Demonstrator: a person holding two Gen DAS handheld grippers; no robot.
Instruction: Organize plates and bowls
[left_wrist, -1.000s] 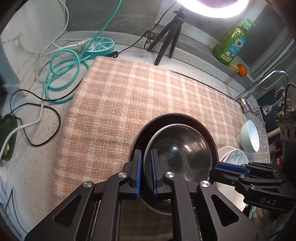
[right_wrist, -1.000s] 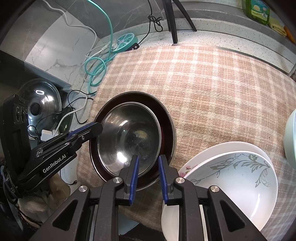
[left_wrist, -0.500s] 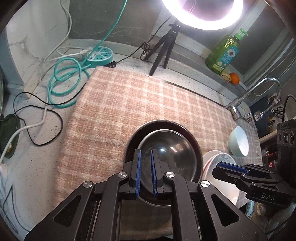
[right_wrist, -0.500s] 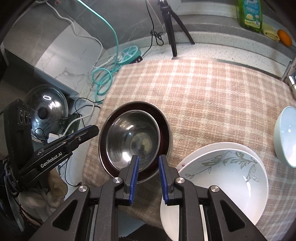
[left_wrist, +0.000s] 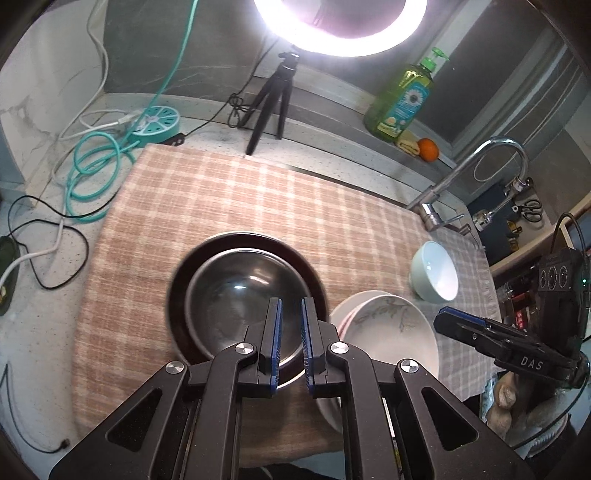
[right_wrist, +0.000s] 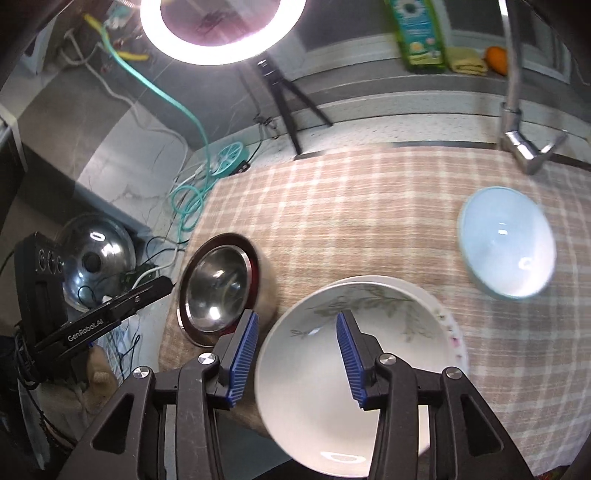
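Steel bowl nests inside dark bowl

A home kitchen. A chrome faucet rises beside a speckled countertop, with a green dish-soap bottle on the ledge. A ring light suggests filming.

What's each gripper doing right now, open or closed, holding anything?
Left gripper: closed, holding nothing.
Right gripper: open, jaws just widened, empty above the floral bowl.
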